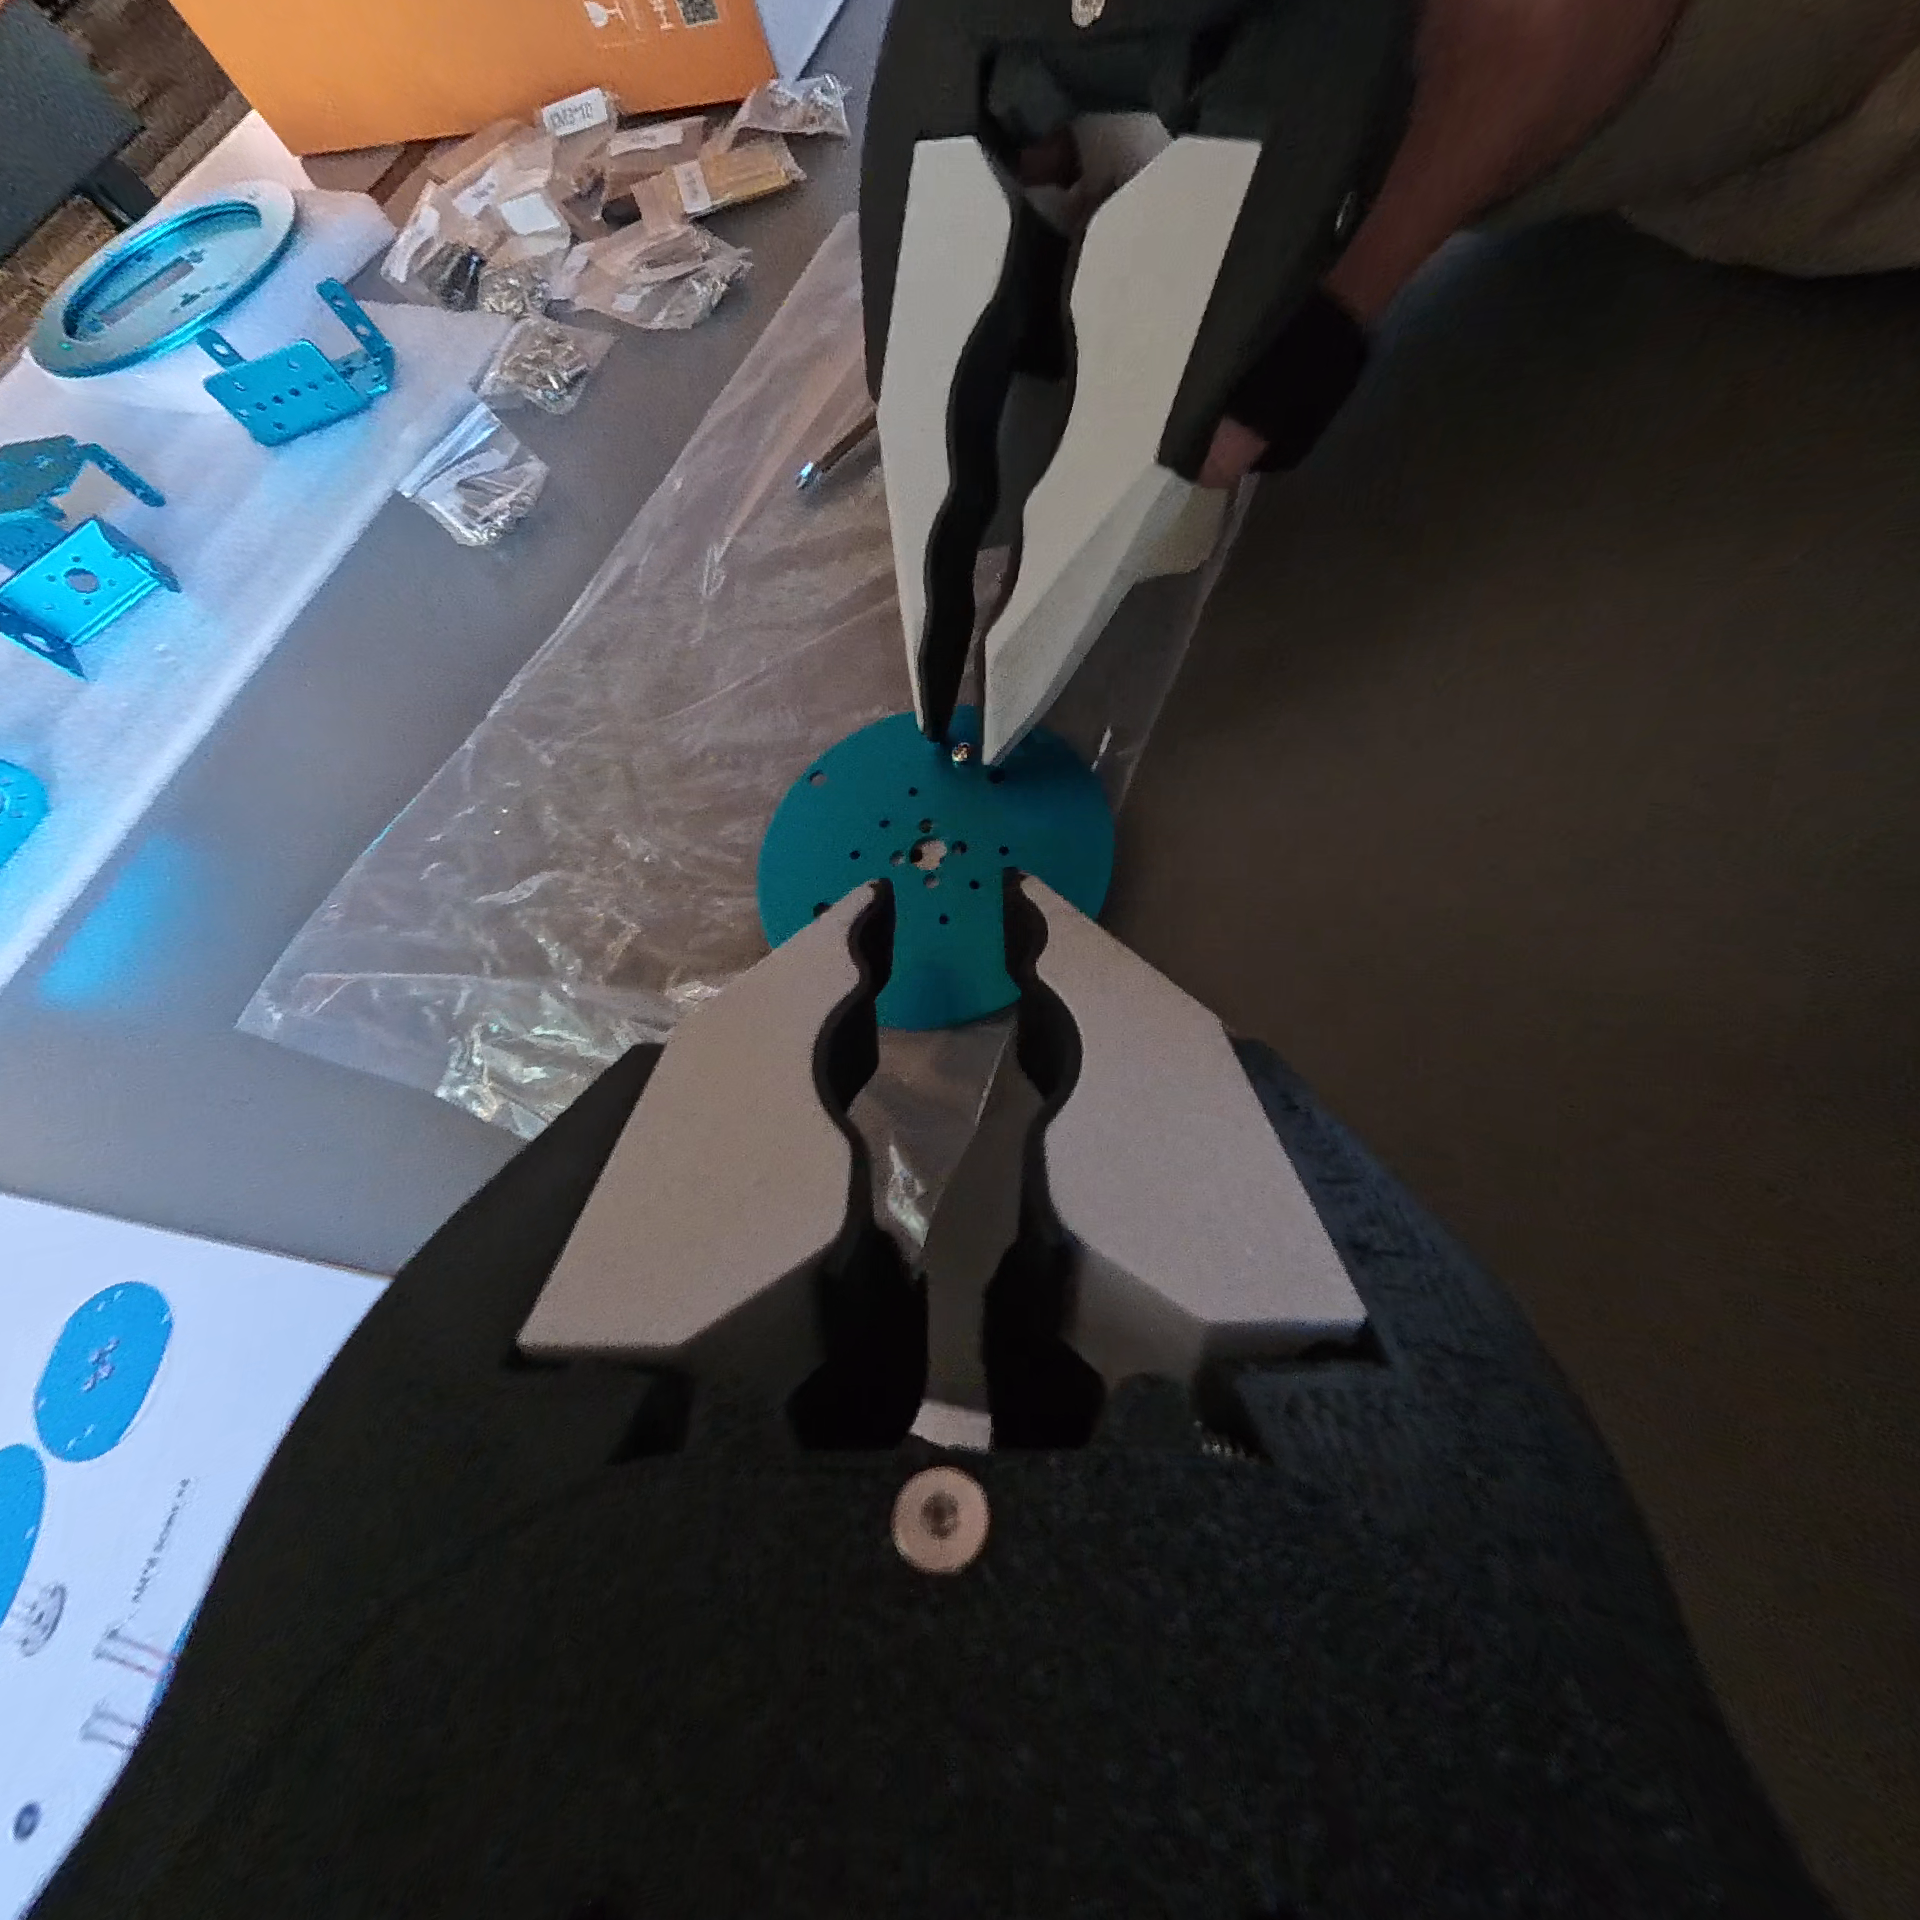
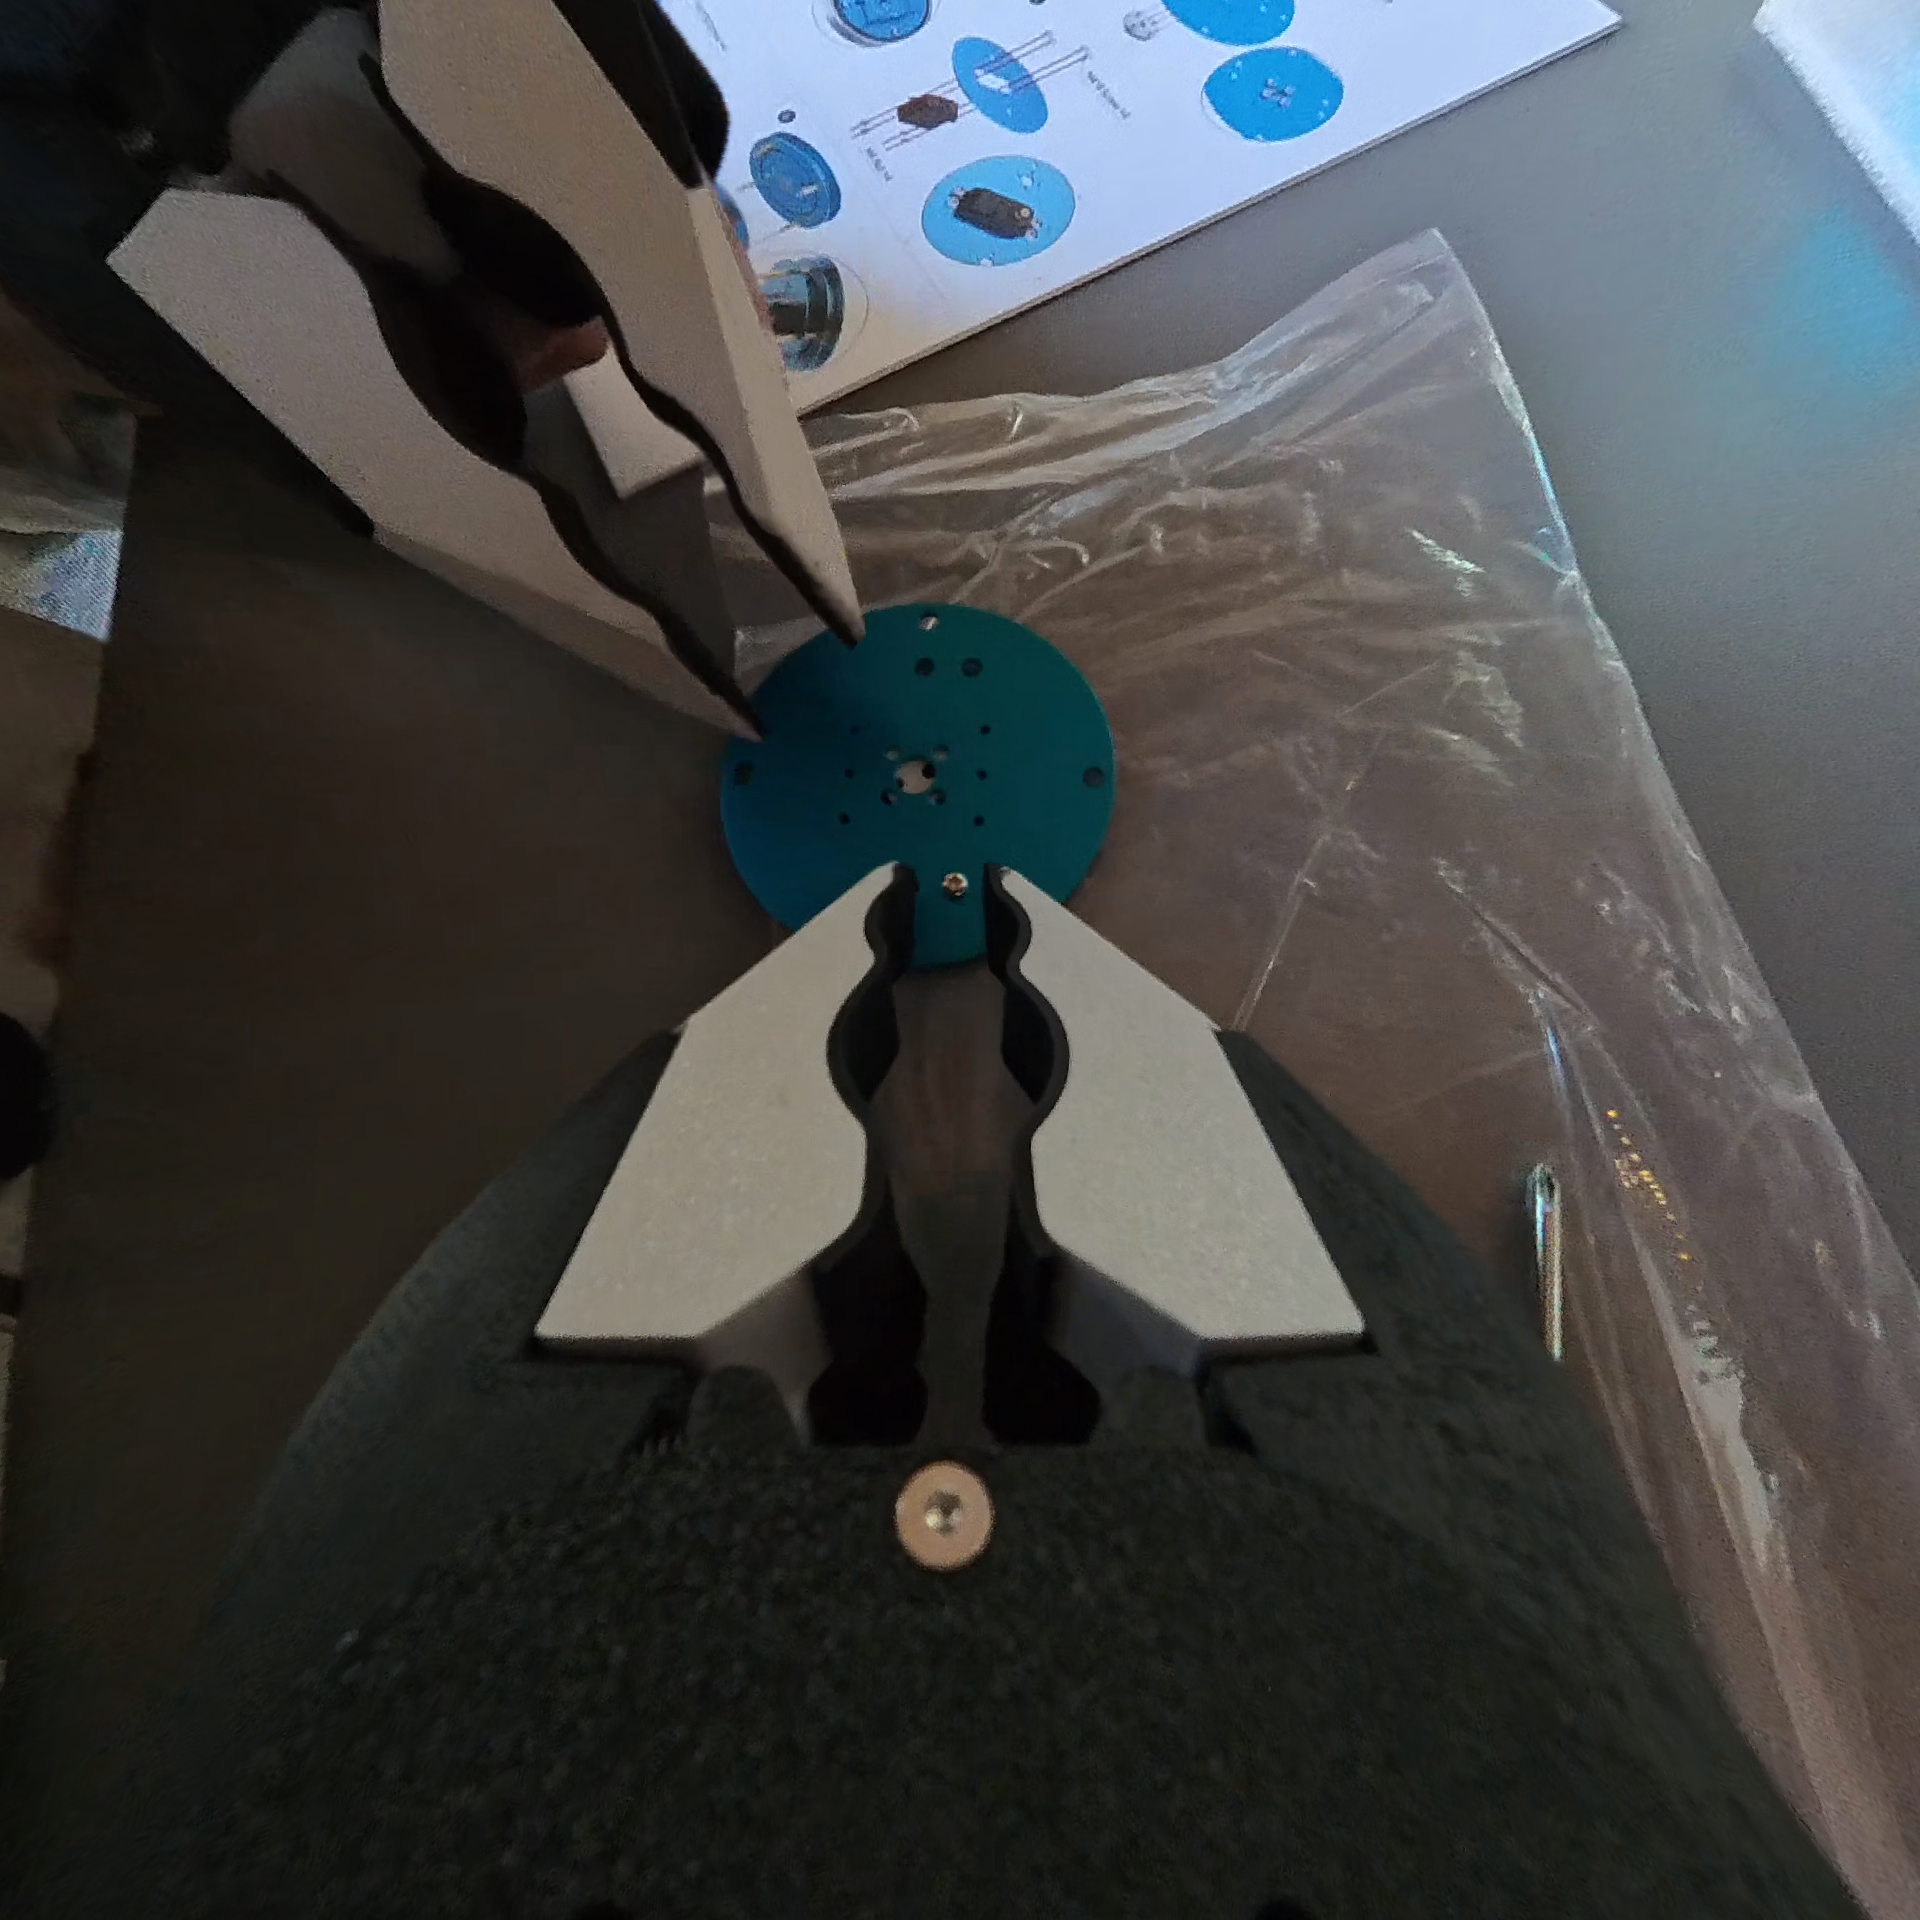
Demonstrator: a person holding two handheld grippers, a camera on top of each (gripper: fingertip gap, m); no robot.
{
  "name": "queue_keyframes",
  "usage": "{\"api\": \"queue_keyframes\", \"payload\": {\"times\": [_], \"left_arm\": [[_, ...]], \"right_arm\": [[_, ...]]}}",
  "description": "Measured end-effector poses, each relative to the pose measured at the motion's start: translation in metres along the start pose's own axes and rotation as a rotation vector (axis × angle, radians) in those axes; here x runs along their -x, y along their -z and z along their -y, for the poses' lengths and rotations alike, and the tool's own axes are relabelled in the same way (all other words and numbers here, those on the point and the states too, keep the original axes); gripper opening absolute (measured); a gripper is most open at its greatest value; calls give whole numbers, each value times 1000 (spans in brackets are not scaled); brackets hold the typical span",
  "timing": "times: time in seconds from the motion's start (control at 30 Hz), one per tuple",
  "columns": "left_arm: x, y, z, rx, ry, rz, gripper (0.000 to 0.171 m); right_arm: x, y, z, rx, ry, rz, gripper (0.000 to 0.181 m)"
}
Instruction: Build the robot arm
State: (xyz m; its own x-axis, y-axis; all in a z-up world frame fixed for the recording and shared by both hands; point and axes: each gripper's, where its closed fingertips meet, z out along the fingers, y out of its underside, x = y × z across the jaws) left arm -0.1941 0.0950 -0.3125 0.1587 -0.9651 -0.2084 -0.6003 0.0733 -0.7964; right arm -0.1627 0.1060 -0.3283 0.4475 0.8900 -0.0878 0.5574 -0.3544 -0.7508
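Disc, teal, round, many-holed, lies between two narrowly parted claws.

Disc: teal, perforated with a scatter of small round holes grouped about a larger centre hole; one brass-coloured screw head near its rim.

Left gripper and right gripper: matt black, grainy bodies; fingers pale grey-white outside, black wavy lining inside.

Table: plain dark grey-brown.

Plastic bag: clear, creased, with white glints.

Printed sheet: white, carrying bright blue round figures.

Brackets and ring: bright metallic blue, the brackets dotted with holes.

Box: orange.

Small packets: clear with beige and silver contents.
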Motion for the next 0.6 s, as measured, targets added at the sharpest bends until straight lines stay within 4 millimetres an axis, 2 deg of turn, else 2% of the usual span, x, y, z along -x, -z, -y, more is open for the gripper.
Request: {"api": "queue_keyframes", "payload": {"times": [0.13, 0.4, 0.6], "left_arm": [[-1, -4, -5, 25, -30, 14, 22], [7, 1, -3, -7, 43, 10, 25], [12, 3, -14, 33, 53, 38, 35]], "right_arm": [[-1, -3, -2, 22, 35, -21, 8], [-2, -4, -1, 25, 63, -40, 3], [-9, 11, 15, -85, 55, -74, 3]]}}
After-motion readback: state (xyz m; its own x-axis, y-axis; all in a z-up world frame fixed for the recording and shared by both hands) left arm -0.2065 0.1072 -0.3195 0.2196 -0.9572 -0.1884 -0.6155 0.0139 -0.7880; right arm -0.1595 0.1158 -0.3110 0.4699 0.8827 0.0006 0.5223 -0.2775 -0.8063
